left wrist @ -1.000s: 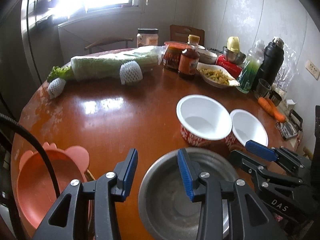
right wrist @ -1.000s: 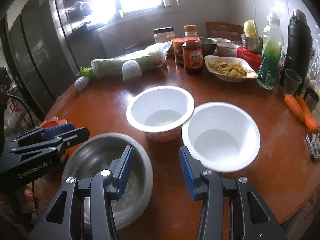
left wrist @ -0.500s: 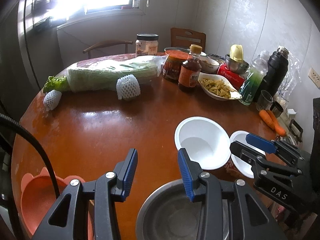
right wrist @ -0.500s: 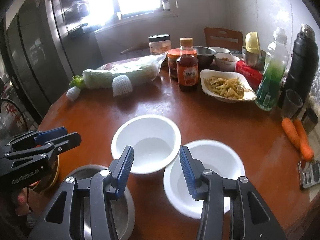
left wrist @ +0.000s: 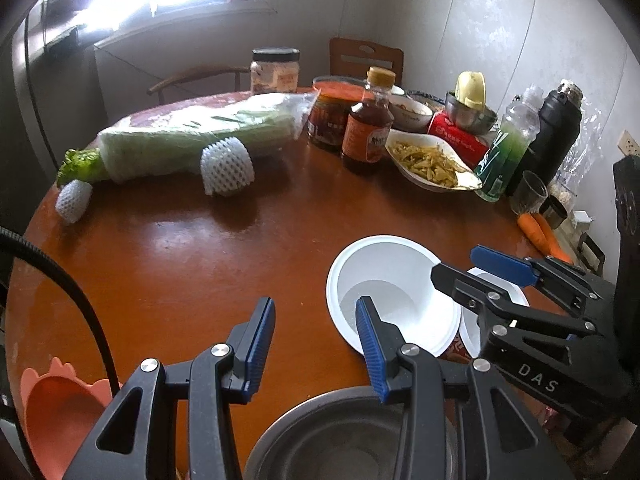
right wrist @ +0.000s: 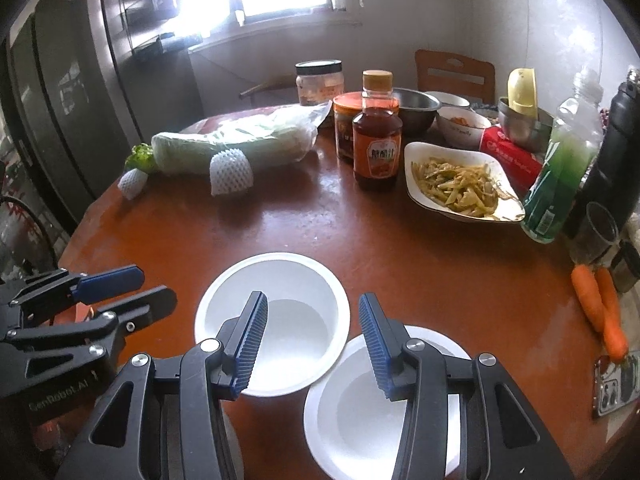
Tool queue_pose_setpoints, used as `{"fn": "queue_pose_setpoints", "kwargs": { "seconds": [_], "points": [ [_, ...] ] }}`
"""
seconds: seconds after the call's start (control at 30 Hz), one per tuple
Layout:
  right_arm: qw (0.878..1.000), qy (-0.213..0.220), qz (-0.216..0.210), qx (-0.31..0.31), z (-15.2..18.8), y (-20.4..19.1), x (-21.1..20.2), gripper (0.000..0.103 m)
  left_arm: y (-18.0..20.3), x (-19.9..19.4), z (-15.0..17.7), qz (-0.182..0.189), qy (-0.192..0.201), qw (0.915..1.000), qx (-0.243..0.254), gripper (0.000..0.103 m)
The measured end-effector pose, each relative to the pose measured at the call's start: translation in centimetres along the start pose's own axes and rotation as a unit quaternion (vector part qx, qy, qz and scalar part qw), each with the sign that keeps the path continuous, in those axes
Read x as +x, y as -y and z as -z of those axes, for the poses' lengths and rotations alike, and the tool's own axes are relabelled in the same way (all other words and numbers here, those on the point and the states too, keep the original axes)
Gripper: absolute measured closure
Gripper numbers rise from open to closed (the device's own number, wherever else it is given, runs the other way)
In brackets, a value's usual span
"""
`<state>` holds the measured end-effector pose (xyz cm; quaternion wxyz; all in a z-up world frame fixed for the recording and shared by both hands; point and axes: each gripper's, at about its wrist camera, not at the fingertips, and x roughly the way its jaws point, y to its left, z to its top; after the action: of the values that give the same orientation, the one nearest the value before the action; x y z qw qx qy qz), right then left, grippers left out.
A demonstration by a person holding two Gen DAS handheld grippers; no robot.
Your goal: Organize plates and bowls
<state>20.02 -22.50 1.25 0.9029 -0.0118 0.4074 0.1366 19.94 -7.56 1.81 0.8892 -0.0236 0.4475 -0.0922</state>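
Two white paper bowls stand side by side on the round wooden table: the left bowl (right wrist: 276, 320) (left wrist: 384, 292) and the right bowl (right wrist: 372, 408) (left wrist: 492, 280). A steel bowl (left wrist: 352, 436) sits at the near edge under my left gripper (left wrist: 316, 344), which is open and empty above it. A pink plate (left wrist: 56, 412) lies at the near left. My right gripper (right wrist: 312, 340) is open and empty, raised above the gap between the two white bowls; it also shows in the left wrist view (left wrist: 472, 268).
Far side of the table holds a wrapped cabbage (left wrist: 192, 140), sauce bottle (left wrist: 368, 128), jars, a dish of food (left wrist: 428, 160), a green bottle (left wrist: 508, 148), a black flask (left wrist: 556, 128) and carrots (right wrist: 600, 308). A chair (right wrist: 454, 72) stands behind.
Both grippers have pulled back and risen, so the bowls sit lower and smaller in view. Both stay open and empty. The bowls have not moved.
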Motion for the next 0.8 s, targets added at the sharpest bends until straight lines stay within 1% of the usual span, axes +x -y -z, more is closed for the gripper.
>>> {"fn": "queue_pose_setpoints", "kwargs": {
  "seconds": [0.23,0.5,0.67,0.8],
  "points": [
    [1.0,-0.018,0.0,0.001,-0.2,0.7,2.0,0.054,0.0,2.0,-0.2,0.013,-0.022,0.9997,-0.004,0.061],
    [1.0,-0.028,0.002,-0.011,-0.2,0.9,3.5,0.054,0.4,3.6,-0.2,0.025,-0.043,0.9988,-0.003,0.061],
    [0.999,-0.037,0.003,-0.016,-0.2,0.9,4.3,0.059,0.5,4.3,-0.2,0.029,-0.051,0.9983,-0.006,0.061],
    [0.999,-0.042,0.001,-0.02,-0.1,0.8,4.8,0.069,0.8,4.8,-0.1,0.031,-0.06,0.9977,-0.007,0.061]
  ]
}}
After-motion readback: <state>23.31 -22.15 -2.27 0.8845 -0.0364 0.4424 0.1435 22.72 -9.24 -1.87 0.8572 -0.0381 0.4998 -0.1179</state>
